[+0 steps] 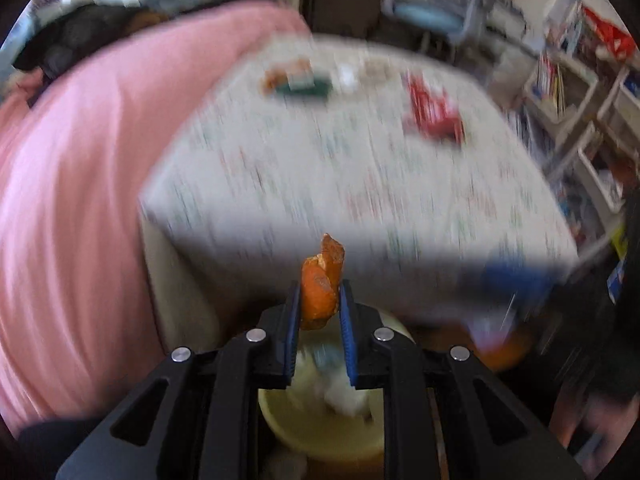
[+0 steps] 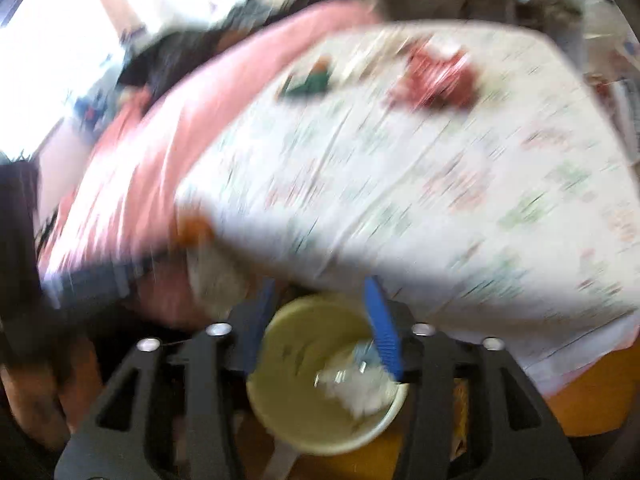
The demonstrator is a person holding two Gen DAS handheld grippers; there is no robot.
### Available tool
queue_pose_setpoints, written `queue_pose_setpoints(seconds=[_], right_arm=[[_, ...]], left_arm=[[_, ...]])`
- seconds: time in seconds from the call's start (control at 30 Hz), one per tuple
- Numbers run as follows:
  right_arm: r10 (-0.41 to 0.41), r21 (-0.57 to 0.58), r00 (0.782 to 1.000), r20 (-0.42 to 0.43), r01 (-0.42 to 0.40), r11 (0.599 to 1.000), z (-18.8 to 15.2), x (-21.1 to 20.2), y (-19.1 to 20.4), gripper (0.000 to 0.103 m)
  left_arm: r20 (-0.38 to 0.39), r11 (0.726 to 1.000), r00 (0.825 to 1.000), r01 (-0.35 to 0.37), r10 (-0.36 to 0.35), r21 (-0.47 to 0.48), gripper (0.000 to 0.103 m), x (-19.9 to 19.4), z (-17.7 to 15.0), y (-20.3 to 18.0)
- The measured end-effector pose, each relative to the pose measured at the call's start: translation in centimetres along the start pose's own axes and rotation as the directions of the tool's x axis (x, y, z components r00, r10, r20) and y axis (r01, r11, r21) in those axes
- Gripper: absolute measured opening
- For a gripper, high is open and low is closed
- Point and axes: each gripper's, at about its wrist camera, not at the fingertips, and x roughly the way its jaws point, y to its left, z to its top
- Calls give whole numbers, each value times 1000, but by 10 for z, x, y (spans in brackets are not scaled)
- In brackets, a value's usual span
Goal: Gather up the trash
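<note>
1. Left gripper point(image 1: 320, 292): blue pads pinching an orange scrap point(image 1: 322, 284), jaws nearly together, held over the yellow bin point(image 1: 320, 436).
2. Right gripper point(image 2: 320, 300): fingers spread, nothing btwn them; bin point(image 2: 324, 376) directly below w/ white crumpled trash point(image 2: 352, 388) inside.
3. Table w/ patterned cloth point(image 1: 340, 168) just beyond; red wrapper point(image 1: 434, 110) & green packet point(image 1: 304, 82) on far side.
4. Pink fabric point(image 1: 80, 168) at left. Both views blurred.

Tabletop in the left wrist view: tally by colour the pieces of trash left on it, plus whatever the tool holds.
Red wrapper on the table: 1
Green packet: 1
White scrap: 1
Orange piece in the left tool: 1
Total: 4; blur may hide more.
</note>
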Motion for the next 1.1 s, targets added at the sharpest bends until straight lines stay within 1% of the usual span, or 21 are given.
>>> queue_pose_setpoints(seconds=[0.03, 0.07, 0.1, 0.13, 0.17, 0.2, 0.23, 0.27, 0.3, 0.33, 0.4, 0.43, 0.5, 0.53, 0.6, 0.67, 0.7, 0.83, 0.9, 1.03, 1.1], right_arm=[[-10, 19, 1000, 25, 9, 1000, 2, -5, -5, 55], [-19, 43, 999, 45, 17, 999, 4, -8, -11, 55], [-30, 57, 998, 58, 27, 998, 4, -9, -13, 55], [-44, 65, 997, 71, 39, 997, 6, -13, -16, 55], [-60, 66, 994, 90, 54, 996, 9, -18, -17, 55], [-69, 62, 992, 106, 62, 996, 11, -22, -16, 55], [-82, 52, 988, 131, 75, 996, 15, -27, -14, 55], [-91, 40, 984, 150, 86, 995, 16, -28, -10, 55], [-101, 23, 980, 174, 98, 995, 21, -34, -6, 55], [-106, 10, 976, 192, 106, 994, 23, -37, -1, 56], [-125, -22, 962, 243, 134, 991, 34, -51, 7, 61], [-136, -33, 954, 267, 150, 988, 40, -58, 9, 70], [-156, -58, 935, 320, 184, 981, 55, -70, 14, 74], [-162, -76, 925, 343, 200, 977, 63, -75, 17, 74], [-173, -100, 912, 371, 224, 969, 75, -80, 20, 75], [-184, -109, 900, 396, 245, 963, 85, -81, 21, 77], [-187, -87, 898, 399, 241, 967, 89, -81, 18, 78], [-178, 19, 907, 382, 185, 983, 102, -66, 1, 78], [-186, 42, 905, 383, 184, 982, 108, -59, -3, 78], [-237, 67, 888, 393, 229, 971, 122, -48, -11, 79], [-252, 93, 892, 375, 235, 968, 128, -38, -19, 79]], left_arm=[[-54, 1000, 998, 8, -7, 1, 21, 7, -10, -2], [-90, 1000, 996, 6, -5, 9, 23, 11, -17, -4], [-109, 1000, 994, 0, 2, 21, 37, 12, -21, -6], [-101, 999, 995, -13, 16, 31, 57, 10, -23, -7], [-61, 999, 998, -27, 29, 30, 62, 2, -21, -7], [3, 999, 999, -34, 34, 17, 66, -9, -16, -5], [41, 999, 999, -32, 31, 7, 67, -16, -13, -2], [94, 999, 995, -34, 35, -11, 69, -25, -9, 1], [146, 998, 988, -45, 49, -32, 76, -34, -5, 5], [214, 996, 974, -65, 76, -60, 81, -45, -1, 10], [315, 992, 942, -87, 113, -96, 86, -61, 10, 18], [347, 990, 929, -95, 127, -108, 89, -67, 16, 21], [403, 985, 902, -112, 157, -134, 92, -75, 29, 28], [428, 983, 889, -113, 166, -145, 92, -79, 38, 33], [448, 981, 878, -109, 172, -162, 92, -80, 53, 41], [476, 976, 858, -117, 192, -184, 93, -84, 69, 49], [490, 974, 848, -122, 202, -190, 93, -85, 75, 52], [543, 968, 803, -169, 246, -188, 95, -90, 98, 59], [544, 963, 796, -190, 265, -190, 95, -88, 103, 62], [517, 960, 816, -159, 259, -230, 95, -81, 113, 72], [516, 959, 817, -155, 259, -236, 95, -79, 117, 74]])
